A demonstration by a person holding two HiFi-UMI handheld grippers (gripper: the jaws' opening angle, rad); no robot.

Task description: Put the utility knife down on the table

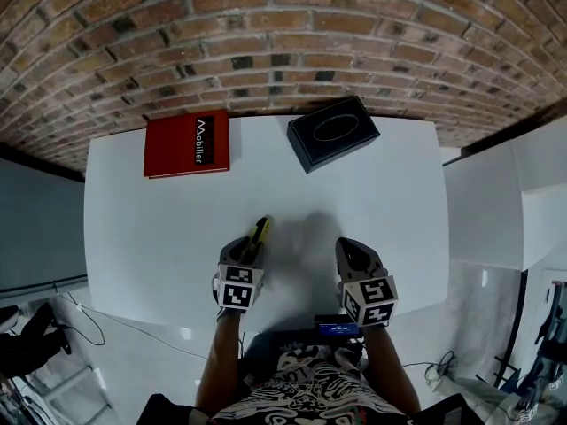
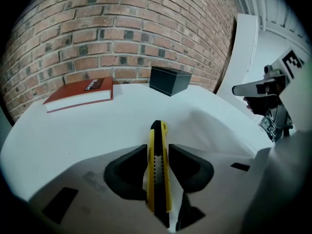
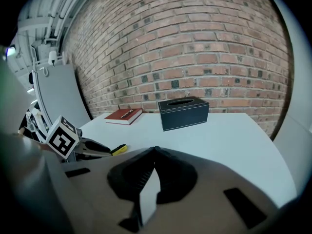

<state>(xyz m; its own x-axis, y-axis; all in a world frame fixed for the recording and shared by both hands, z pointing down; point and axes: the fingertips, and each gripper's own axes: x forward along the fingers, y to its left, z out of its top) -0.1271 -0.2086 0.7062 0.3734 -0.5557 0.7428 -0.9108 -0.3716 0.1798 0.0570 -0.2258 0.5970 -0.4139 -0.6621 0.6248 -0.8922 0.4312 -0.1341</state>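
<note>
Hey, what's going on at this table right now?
A person holds a gripper in each hand over a white table. The left gripper is clamped on a yellow and black utility knife, not yet released. The right gripper is shut and empty beside it. A red book and a black box sit at the far edge.

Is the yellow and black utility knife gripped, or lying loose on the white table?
Gripped: jaws of the left gripper press both sides of the yellow and black utility knife. Whether it touches the white table, cannot tell.
</note>
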